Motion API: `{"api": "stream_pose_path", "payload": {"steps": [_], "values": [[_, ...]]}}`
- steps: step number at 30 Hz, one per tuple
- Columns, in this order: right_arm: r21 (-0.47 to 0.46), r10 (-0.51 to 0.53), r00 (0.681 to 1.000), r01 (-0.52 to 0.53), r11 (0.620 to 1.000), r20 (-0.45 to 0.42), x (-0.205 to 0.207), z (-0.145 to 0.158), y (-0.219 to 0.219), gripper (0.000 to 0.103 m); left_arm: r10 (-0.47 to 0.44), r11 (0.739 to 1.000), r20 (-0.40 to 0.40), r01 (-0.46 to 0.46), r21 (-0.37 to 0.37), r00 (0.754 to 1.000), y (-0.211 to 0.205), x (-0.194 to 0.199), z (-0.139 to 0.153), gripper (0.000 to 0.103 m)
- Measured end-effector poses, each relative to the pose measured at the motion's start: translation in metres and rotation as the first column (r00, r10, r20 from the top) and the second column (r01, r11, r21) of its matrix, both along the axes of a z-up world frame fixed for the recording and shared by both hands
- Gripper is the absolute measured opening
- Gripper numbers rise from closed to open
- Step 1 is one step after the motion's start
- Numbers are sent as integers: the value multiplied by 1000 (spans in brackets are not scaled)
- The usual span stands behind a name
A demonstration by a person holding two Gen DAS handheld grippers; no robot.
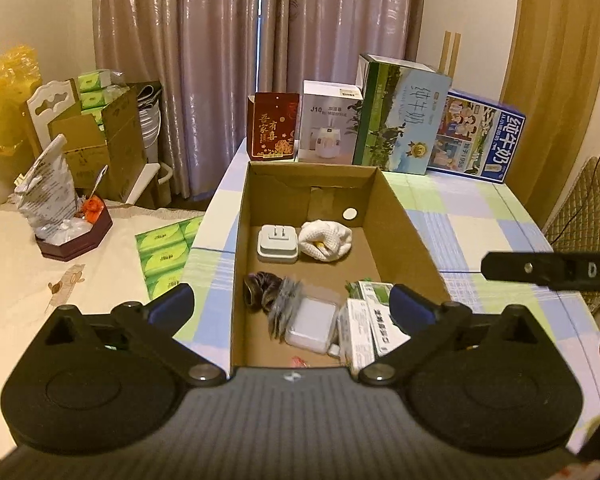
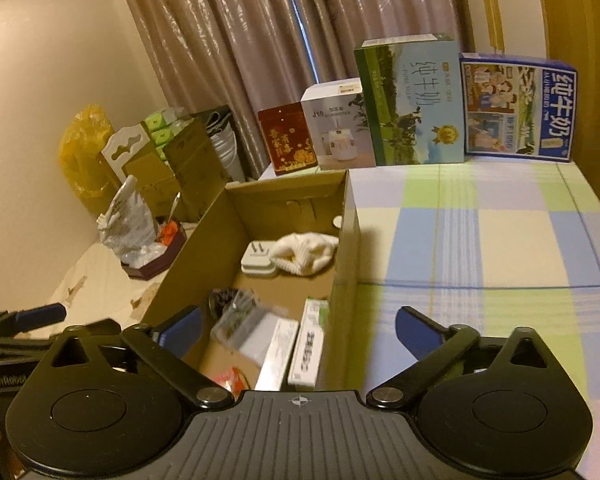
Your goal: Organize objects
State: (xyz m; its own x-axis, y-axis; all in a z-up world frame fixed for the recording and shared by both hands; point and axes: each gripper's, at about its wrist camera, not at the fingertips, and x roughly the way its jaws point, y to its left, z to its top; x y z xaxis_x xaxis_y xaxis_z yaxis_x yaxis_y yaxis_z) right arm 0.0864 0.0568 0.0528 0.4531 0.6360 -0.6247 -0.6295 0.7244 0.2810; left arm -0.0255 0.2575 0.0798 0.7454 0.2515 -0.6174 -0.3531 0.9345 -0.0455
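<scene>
Now we hover with both tongs spread and empty over the cardboard box (image 1: 396, 220).
Inside it the white knitted cloth (image 1: 326, 240) lies beside the charger (image 1: 278, 242); soft and light, we think; pinch a fold; left gripper (image 1: 292, 304), right gripper (image 2: 298, 324).

red item (image 1: 299, 361) partly hidden, box labels (image 1: 383, 322) unreadable, sachets (image 2: 240, 312) blurred

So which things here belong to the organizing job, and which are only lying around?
Job:
- cardboard box
- white plug
- white cloth
- dark hair tie
- small cartons

Lying around:
- milk boxes
- red box
- tissue packs
</scene>
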Motion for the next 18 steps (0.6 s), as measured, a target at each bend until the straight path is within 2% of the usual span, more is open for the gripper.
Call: {"api": "stream_pose_path", "payload": {"steps": [4,12,18], "values": [[-33,1,1000,-1,999,9,-21,0,-15,101,18,999,2,-18,28,1000,-16,-17,1,102],[-93,9,1000,-7,996,19,-52,-7,-38,101,51,998,-30,-52,-26,998,-35,-40,-5,102],[-109,-11,1000,13,994,12,-65,-10,-52,101,58,998,-64,-60,-25,996,-48,-54,-6,102]]}}
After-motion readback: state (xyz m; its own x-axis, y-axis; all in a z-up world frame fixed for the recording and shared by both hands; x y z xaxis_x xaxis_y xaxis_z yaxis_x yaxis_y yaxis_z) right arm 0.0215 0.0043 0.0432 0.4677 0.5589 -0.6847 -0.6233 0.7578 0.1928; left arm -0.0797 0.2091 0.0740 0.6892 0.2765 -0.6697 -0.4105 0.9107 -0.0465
